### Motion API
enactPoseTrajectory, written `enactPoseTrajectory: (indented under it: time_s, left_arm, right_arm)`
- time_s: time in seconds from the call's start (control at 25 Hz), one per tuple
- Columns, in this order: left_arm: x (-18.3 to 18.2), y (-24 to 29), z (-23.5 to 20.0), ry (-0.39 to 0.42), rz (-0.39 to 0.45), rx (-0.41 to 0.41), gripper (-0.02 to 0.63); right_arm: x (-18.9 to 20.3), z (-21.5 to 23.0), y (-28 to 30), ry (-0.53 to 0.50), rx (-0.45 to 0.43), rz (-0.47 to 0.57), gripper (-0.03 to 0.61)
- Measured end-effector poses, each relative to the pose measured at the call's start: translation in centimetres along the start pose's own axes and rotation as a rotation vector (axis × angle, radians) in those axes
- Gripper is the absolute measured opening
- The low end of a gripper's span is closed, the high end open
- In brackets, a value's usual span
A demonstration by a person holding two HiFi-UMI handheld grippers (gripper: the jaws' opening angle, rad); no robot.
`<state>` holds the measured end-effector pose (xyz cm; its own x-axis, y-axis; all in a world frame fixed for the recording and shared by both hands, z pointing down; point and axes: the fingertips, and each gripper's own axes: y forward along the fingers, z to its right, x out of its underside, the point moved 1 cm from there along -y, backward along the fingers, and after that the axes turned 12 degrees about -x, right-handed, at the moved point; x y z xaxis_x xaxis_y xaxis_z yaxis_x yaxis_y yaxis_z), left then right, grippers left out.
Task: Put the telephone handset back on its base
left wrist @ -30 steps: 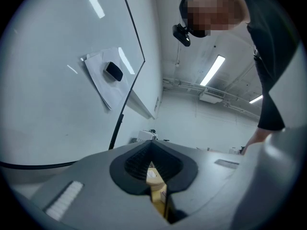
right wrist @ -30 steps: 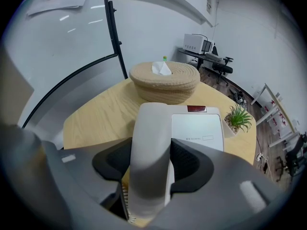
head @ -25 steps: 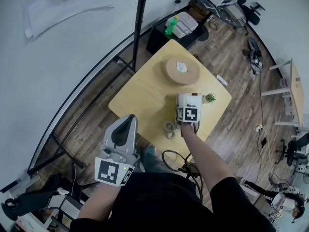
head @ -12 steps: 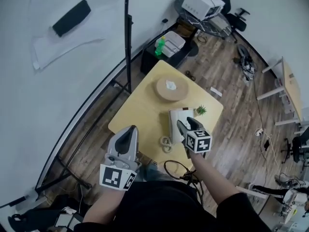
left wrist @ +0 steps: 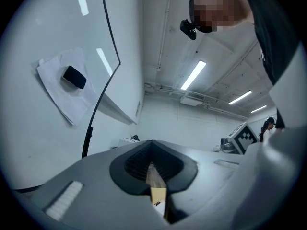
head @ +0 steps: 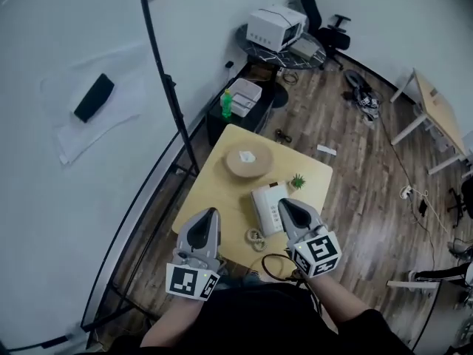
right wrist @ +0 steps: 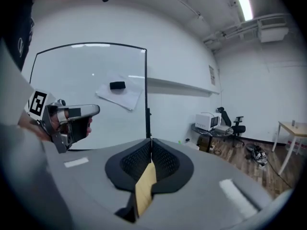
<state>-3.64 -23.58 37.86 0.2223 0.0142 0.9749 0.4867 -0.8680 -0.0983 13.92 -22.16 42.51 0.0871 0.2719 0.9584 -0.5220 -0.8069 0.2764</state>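
I hold both grippers up in front of my chest, low in the centre of the head view, side by side with a gap between them and both pointing up the frame toward the table. The left gripper sits left of centre, its marker cube down by my black sleeve. Its jaws are pressed together at the tips with nothing in them, and its own view looks at the white wall and the ceiling lights. The right gripper sits right of centre. Its jaws have just been closing and now meet tip to tip, empty, and its view looks across the room with the other gripper at the left edge.

The white telephone lies on the yellow table, just above the tip of the right gripper in the picture and held by neither tool. At this size I can't separate the handset from the base. Its coiled cord lies on the table between the two gripper tips. A black cable loop hangs at the table's near edge.

Farther up the table there is a round wooden disc and a small green plant. A black pole slants down the left half of the frame. A green bottle stands beyond the table, a white box at top centre.
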Motion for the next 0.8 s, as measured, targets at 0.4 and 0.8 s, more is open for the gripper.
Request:
enactPoseTrajectory:
  time_s: [0.4,0.8]
  left_arm:
    - [-2.1,0.6,3.7,0.038,0.024,0.09,0.0]
    - [-2.5,0.4,5.0,0.051,0.043,0.1,0.0]
  right_arm:
    - [-2.9,-1.6,-3.2,-0.016,0.051,0.179,0.009]
    - [-2.5,0.2,-4.0,-0.003,0.107,0.198,0.008]
